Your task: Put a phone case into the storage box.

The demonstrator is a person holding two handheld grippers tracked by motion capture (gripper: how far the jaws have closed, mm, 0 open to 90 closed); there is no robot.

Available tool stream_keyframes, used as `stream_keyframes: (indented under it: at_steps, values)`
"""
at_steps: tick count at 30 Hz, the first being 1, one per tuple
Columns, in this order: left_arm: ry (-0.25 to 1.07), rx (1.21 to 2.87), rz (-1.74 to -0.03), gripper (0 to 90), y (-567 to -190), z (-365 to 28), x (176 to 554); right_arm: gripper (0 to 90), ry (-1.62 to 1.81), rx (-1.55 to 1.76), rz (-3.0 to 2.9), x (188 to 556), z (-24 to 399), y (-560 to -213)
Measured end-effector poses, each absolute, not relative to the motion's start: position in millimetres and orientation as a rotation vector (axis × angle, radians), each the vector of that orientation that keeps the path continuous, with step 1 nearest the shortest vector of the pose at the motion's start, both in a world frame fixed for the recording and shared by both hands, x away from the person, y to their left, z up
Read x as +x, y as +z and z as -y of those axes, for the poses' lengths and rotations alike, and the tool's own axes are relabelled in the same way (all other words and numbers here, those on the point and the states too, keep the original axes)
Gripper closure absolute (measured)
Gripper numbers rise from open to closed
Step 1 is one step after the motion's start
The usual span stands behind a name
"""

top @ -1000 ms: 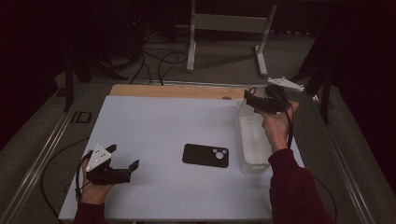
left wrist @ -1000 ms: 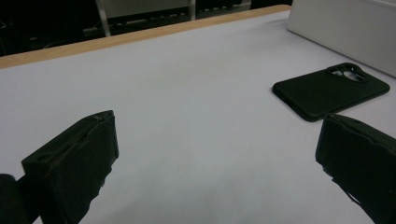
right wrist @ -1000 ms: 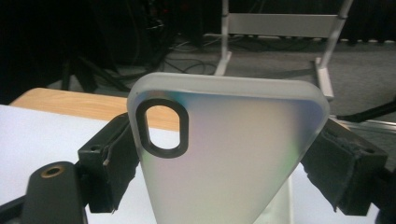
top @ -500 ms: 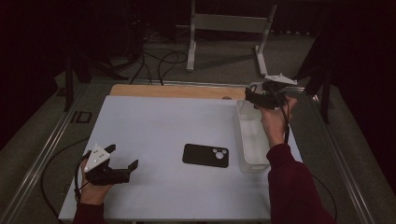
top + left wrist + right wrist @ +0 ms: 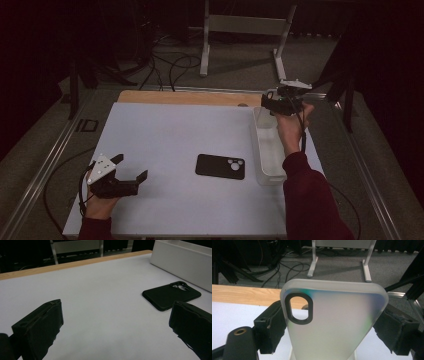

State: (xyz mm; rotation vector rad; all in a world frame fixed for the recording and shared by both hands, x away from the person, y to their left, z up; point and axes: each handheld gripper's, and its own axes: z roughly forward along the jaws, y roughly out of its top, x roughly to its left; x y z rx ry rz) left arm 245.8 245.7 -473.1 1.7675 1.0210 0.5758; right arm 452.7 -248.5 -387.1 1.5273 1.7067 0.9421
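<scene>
The right tongs (image 5: 329, 332) pinch a frosted, translucent phone case (image 5: 334, 322) across its width, one black jaw on each long edge. In the right gripper view the case stands on end between the jaws, its rounded top corners uppermost and a dark-rimmed oval camera cut-out near its upper left corner. Its milky surface carries faint green and bluish tints, and the pale table shows dimly through it.

In the high view the right tongs (image 5: 272, 100) sit at the far right part of the table (image 5: 175, 135), over the far end of a long, clear plastic bin (image 5: 267, 150) that lies along the table's right edge. The case itself is too small to make out from there.

A second case, a black phone case (image 5: 220, 166), lies flat on the white table surface just left of the bin, apart from it, with its camera opening toward the bin. In the left gripper view the black phone case (image 5: 172, 295) looks matte, with a raised rim round the camera hole, and the bin's white wall (image 5: 182, 262) rises behind it.

The left tongs (image 5: 132, 172) are near the table's front left corner, well apart from both cases. Their jaws are spread wide with only bare table between them.
</scene>
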Motion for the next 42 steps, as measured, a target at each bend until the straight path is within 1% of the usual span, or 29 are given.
stream_keyframes:
  at_steps: [22, 42]
  values:
    - [0.566, 1.754, -1.012, 0.0, -471, -247, 245, 16.8, 0.833, 1.606, -1.757, 471, 240, -423]
    - [0.562, 1.743, -1.011, 0.0, -470, -247, 244, 16.5, 0.754, 1.640, -1.810, 481, 242, -443]
